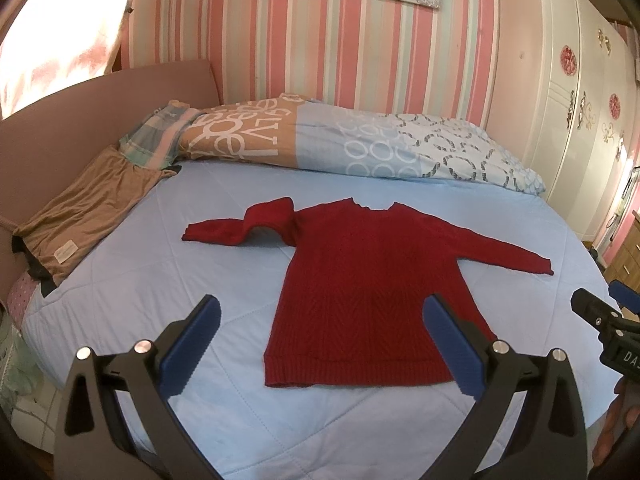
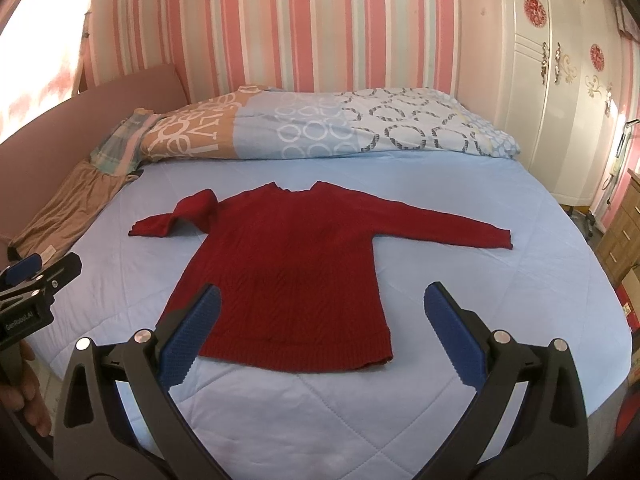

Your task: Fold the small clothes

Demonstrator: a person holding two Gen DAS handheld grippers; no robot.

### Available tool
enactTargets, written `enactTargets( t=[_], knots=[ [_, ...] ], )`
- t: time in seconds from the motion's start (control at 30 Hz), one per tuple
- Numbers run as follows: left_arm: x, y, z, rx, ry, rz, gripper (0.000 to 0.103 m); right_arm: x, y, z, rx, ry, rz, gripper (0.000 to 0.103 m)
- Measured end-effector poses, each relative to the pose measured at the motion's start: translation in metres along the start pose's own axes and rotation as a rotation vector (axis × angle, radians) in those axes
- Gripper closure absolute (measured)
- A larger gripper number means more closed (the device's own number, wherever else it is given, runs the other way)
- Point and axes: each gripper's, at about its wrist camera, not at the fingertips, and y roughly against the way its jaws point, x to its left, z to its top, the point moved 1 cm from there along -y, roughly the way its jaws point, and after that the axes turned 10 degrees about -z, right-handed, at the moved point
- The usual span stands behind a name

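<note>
Dark red knitted long-sleeved sweater [image 1: 360, 280] lies flat mid-bed on the light blue quilted bedspread [image 1: 200, 280], hem toward the near edge, neck toward the patterned folded duvet [image 1: 340, 140] at the far edge. One sleeve straight, the other doubled back on itself. Left claw [image 1: 320, 344] spread wide, empty, above the hem. Right claw [image 2: 320, 336] likewise apart, holding nothing. Brown cloth [image 1: 84, 216], possibly a garment, at the headboard edge
</note>
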Motion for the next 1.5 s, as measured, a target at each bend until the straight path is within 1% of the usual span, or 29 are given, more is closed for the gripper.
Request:
enactTargets(
  t=[0.93, 1.1, 1.3, 1.4, 1.5],
  knots=[
    [0.002, -0.004, -0.005, 0.01, -0.01, -0.006, 0.002, -0.001, -0.002, 0.0, 0.009, 0.001, -0.006, 0.003],
    [-0.001, -0.01, -0.004, 0.016, -0.012, -0.008, 0.002, -0.001, -0.006, 0.0, 0.016, 0.011, -0.008, 0.003],
    [0.0, -0.015, -0.005, 0.015, 0.002, -0.012, 0.002, 0.0, -0.016, 0.011, 0.021, 0.031, -0.01, 0.003],
    [-0.002, -0.023, -0.003, 0.023, 0.008, -0.008, 0.002, 0.002, -0.023, 0.017, 0.021, 0.052, -0.013, 0.003],
    [-0.004, -0.033, 0.001, 0.032, 0.007, -0.003, 0.002, 0.001, -0.03, 0.019, 0.027, 0.043, -0.011, 0.003]
  ],
)
